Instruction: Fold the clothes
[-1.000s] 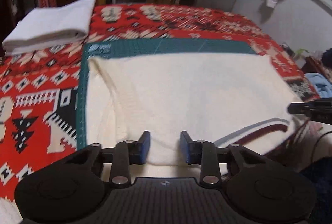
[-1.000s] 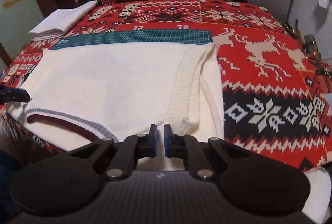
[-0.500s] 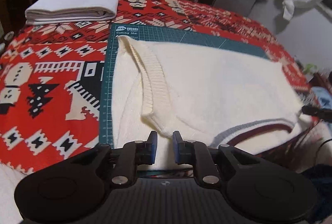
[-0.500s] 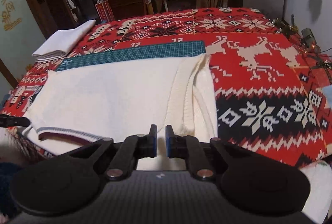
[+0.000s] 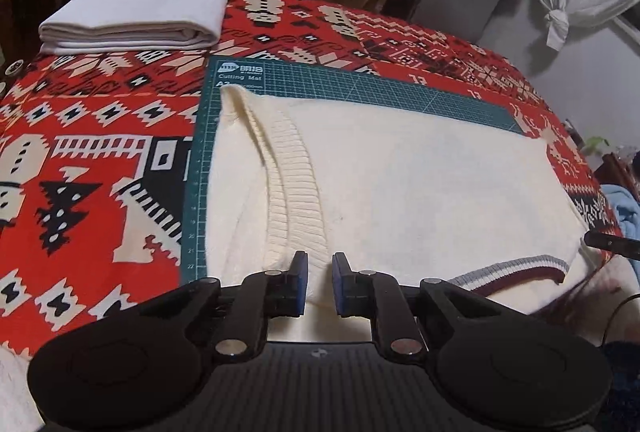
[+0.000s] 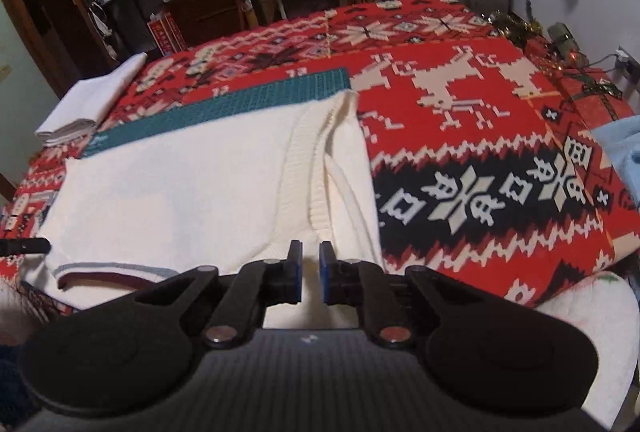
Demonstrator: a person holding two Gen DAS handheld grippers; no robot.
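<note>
Our left gripper [image 5: 319, 274] sits at the near edge of the cream sweater [image 5: 420, 188], its jaws a little apart with cream knit between the blue pads, though we cannot tell whether they pinch it. Our right gripper [image 6: 310, 266] stands the same way at the opposite near corner, jaws slightly parted over the fabric. The sweater lies flat on a green cutting mat [image 5: 360, 82], which rests on a red patterned cloth [image 5: 80, 136] covering the tabletop. Both ribbed side edges are folded inward, and the striped collar [image 5: 520, 268] lies at the near edge. A folded white cloth [image 5: 136, 12] sits at the far left corner, well apart.
</note>
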